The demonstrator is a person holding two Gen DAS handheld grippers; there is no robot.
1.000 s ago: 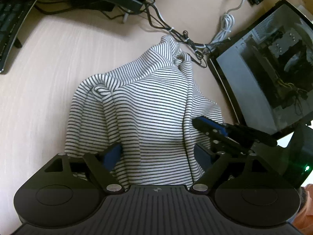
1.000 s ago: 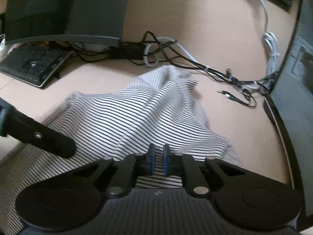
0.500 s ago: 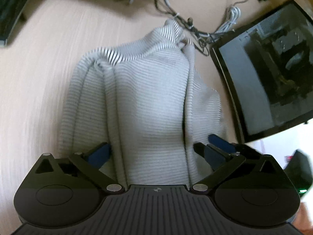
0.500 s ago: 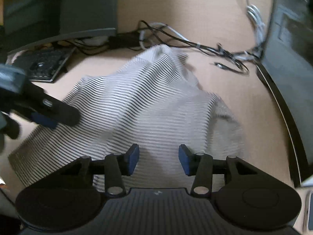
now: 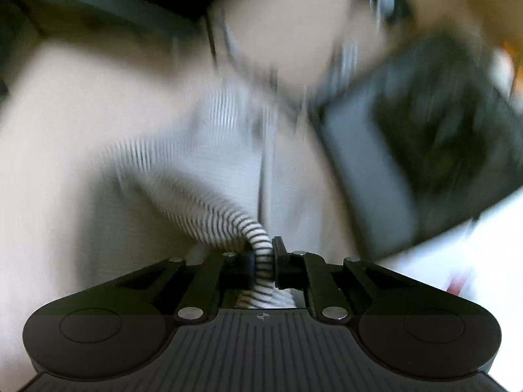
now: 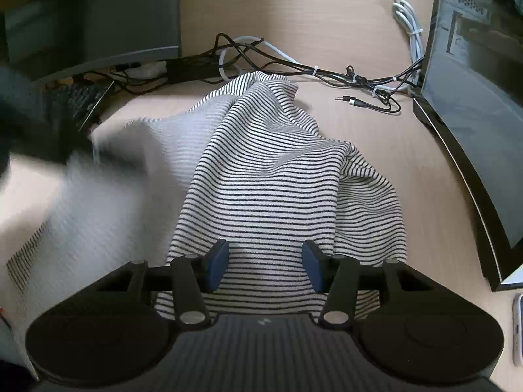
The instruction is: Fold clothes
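A black-and-white striped garment (image 6: 278, 179) lies crumpled on the pale wooden desk (image 6: 327, 9). In the left wrist view, which is motion-blurred, the garment (image 5: 209, 150) trails up into my left gripper (image 5: 263, 258). That gripper is shut on a bunched fold of the cloth, which is pulled up off the desk. My right gripper (image 6: 265, 264) hovers over the near edge of the garment with its jaws opening. Its blue pads (image 6: 218, 264) stand apart above the cloth and do not press on it. A dark blur at the left of the right wrist view is the left gripper's arm (image 6: 29, 121).
A monitor (image 6: 91, 16) and keyboard (image 6: 81, 101) sit at the back left, with tangled cables (image 6: 294, 68) behind the garment. A glass-sided computer case (image 6: 474, 114) stands close on the right, and a phone (image 6: 518, 330) lies near the right edge.
My left gripper closed from wide open onto a fold of the garment and lifted it. My right gripper went from shut to open and shifted along the garment's near edge.
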